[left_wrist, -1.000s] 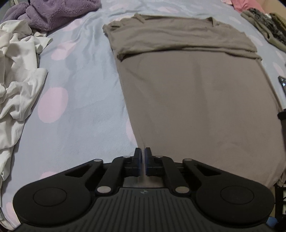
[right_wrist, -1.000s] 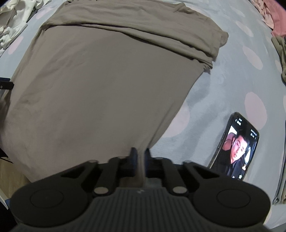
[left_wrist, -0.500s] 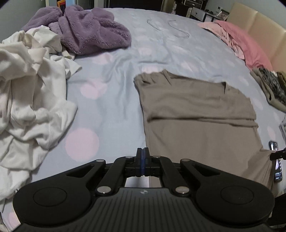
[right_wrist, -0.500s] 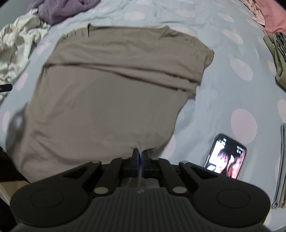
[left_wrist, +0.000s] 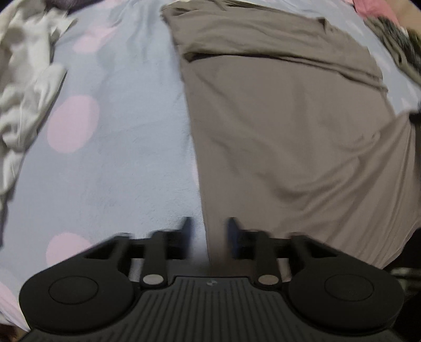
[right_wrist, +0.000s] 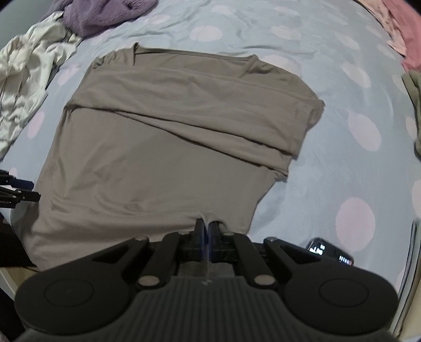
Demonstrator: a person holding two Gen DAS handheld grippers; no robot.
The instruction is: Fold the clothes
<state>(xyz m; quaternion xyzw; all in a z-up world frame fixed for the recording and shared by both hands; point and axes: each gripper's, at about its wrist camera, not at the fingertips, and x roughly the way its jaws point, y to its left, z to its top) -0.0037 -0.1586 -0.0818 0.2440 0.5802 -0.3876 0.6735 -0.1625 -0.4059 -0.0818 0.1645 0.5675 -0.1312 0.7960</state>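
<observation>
A taupe t-shirt (left_wrist: 284,136) lies flat on the bed, its top part folded down across the chest (right_wrist: 200,105). My left gripper (left_wrist: 209,227) is open at the shirt's near left corner, and the left side edge of the cloth runs in between its fingers (left_wrist: 231,229). My right gripper (right_wrist: 206,227) is shut on the bottom hem near the right corner, where the cloth puckers. The left gripper (right_wrist: 18,189) also shows at the left edge of the right wrist view, beside the shirt's side.
The bed sheet (left_wrist: 118,163) is pale blue with pink dots. A white garment pile (left_wrist: 23,86) lies left, a purple fleece (right_wrist: 105,13) far left. Pink clothes (right_wrist: 405,34) and an olive garment (right_wrist: 415,92) sit right. A lit phone (right_wrist: 329,252) lies near the right gripper.
My left gripper has opened and dropped low over the shirt's left corner. The right gripper stays shut on the hem and has shifted slightly toward the bed's edge.
</observation>
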